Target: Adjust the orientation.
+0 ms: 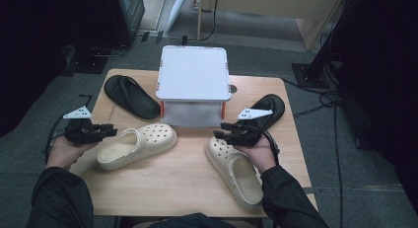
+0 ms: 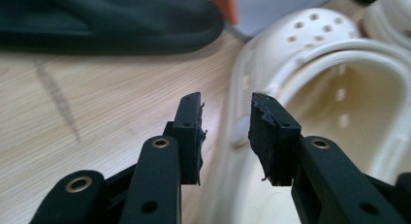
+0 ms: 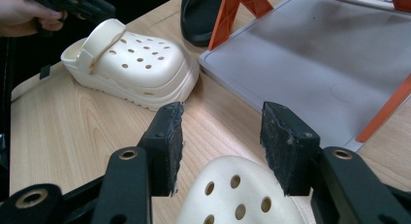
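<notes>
Two cream clogs lie on the wooden table (image 1: 172, 186). The left clog (image 1: 137, 144) points toward the stand, heel to my left gripper (image 1: 112, 132). In the left gripper view the left gripper (image 2: 225, 132) stands open at a narrow gap, with the clog's (image 2: 334, 88) heel wall in line with the gap just beyond the tips; the pads do not press on it. The right clog (image 1: 235, 171) lies toe toward the stand. My right gripper (image 3: 220, 136) is open, its pads either side of and above that clog's toe (image 3: 242, 195).
A white two-level stand (image 1: 193, 72) with orange legs occupies the table's far middle; its lower shelf (image 3: 310, 59) lies just ahead of the right gripper. One black slipper (image 1: 129, 95) lies at the far left, another (image 1: 271, 105) behind the right hand.
</notes>
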Action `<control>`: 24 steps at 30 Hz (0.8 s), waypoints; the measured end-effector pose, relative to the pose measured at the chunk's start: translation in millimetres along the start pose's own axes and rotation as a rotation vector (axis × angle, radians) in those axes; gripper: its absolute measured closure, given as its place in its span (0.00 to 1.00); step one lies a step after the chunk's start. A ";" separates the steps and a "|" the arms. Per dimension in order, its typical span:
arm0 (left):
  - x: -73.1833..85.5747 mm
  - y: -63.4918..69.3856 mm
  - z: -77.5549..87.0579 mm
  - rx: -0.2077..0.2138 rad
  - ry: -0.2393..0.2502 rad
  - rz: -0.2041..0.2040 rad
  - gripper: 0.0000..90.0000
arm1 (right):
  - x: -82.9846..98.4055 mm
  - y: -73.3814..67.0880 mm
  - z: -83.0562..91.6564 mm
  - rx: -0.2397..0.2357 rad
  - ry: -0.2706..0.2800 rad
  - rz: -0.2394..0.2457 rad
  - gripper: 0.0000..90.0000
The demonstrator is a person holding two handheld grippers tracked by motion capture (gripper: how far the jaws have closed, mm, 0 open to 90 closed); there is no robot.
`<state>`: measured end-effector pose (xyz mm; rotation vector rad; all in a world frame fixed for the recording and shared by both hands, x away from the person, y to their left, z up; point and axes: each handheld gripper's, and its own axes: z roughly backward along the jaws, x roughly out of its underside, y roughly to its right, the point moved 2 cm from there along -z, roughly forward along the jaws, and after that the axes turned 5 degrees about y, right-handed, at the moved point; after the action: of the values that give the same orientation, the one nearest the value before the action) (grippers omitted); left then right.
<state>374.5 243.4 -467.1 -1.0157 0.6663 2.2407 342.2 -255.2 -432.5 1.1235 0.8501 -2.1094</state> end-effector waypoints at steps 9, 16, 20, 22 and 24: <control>8.0 -2.7 -11.3 0.011 -0.054 0.015 0.77 | -12.4 -16.8 -1.0 -0.025 0.039 0.025 0.59; 11.0 1.5 -10.6 0.020 -0.047 0.054 0.81 | -21.6 -44.8 -17.8 -0.037 0.008 0.065 0.63; 11.9 3.5 -10.3 0.027 -0.047 0.055 0.81 | -25.0 -52.0 -23.0 -0.028 -0.007 0.074 0.64; 12.9 7.2 -13.1 0.056 -0.047 0.074 0.82 | -31.2 -60.9 -26.2 -0.032 -0.005 0.072 0.66; 12.3 10.8 -15.2 0.063 -0.051 0.067 0.82 | -34.1 -69.3 -31.3 -0.042 -0.007 0.080 0.66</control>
<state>367.9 229.8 -483.5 -0.9147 0.7542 2.2799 321.5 -181.7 -399.1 1.1096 0.8287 -2.0205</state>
